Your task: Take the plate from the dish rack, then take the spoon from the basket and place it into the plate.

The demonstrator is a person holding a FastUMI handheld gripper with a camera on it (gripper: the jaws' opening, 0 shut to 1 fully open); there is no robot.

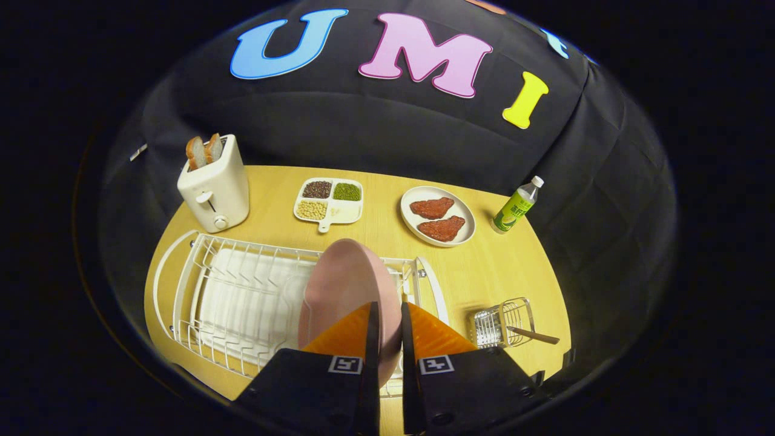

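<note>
A pink plate (pixel 348 287) stands on edge at the right end of the white wire dish rack (pixel 236 290). My gripper (pixel 387 321) is shut on the plate, with one finger on each side of its near rim. To the right of the rack sits a small wire basket (pixel 501 321) on the wooden table. A spoon (pixel 533 334) lies in it, its brown handle sticking out to the right. The plate's lower edge is hidden behind my fingers.
Beyond the rack stand a white toaster (pixel 215 184) with bread slices, a divided tray (pixel 330 200) of beans and grains, a white plate (pixel 438 216) with two meat pieces, and a green-labelled bottle (pixel 516 207). Bare wooden table (pixel 484 266) lies between basket and meat plate.
</note>
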